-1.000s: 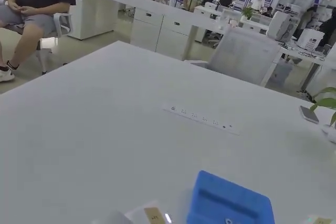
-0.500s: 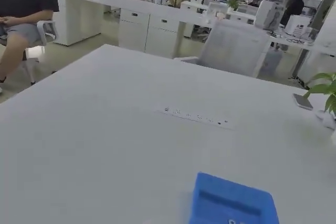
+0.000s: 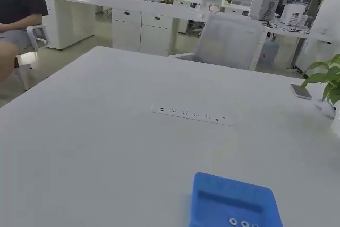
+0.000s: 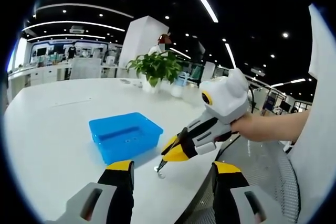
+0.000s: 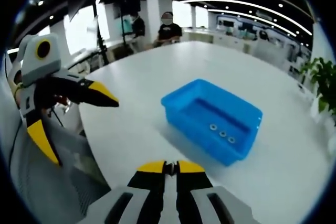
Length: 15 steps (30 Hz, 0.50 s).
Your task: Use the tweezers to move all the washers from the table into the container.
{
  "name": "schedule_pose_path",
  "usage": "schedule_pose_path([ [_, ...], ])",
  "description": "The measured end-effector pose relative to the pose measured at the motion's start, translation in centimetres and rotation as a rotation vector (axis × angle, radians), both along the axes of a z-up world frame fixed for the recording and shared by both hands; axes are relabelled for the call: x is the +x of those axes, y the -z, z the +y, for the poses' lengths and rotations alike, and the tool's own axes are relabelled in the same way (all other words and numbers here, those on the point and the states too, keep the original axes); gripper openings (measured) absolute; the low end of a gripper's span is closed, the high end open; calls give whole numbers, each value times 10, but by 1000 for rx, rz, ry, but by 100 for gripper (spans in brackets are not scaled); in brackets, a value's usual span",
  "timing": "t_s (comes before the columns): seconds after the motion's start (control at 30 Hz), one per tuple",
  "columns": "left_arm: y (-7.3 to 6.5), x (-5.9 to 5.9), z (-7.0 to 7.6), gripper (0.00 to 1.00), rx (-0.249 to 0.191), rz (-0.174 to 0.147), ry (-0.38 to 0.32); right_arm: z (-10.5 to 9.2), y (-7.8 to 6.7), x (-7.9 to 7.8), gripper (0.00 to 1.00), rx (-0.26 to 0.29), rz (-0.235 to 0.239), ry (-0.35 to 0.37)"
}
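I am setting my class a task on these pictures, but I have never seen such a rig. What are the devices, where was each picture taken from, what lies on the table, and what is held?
There is no robot: a person holds a two-jaw gripper in each hand. One picture comes from a headset camera looking down at the white table; the two round pictures come from cameras riding on the grippers. On the table are a blue plastic container with three small metal washers inside, a white power strip and a leafy green plant. The left gripper is open and holds nothing. The right gripper is shut on slim metal tweezers.
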<state>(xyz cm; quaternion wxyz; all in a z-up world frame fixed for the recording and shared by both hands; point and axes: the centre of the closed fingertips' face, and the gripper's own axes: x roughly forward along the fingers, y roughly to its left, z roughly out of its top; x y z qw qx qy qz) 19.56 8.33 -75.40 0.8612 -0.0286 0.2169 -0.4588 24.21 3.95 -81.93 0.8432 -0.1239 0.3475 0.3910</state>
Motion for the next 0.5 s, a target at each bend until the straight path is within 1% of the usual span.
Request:
schedule_pose_path([
  [0.2,3,-1,-2,59,14,3,8,3,0,3,4,16,-9,12],
  [0.3,3,-1,-1,59,10,5,6,3,0,4,4,45,0,40],
  [0.4,3,-1,-1,59,14,6,5,3,-1,5,3,49,4,53],
  [0.5,4,0,-1,59,19,3,3,6,-4,6,4,85,10,65],
])
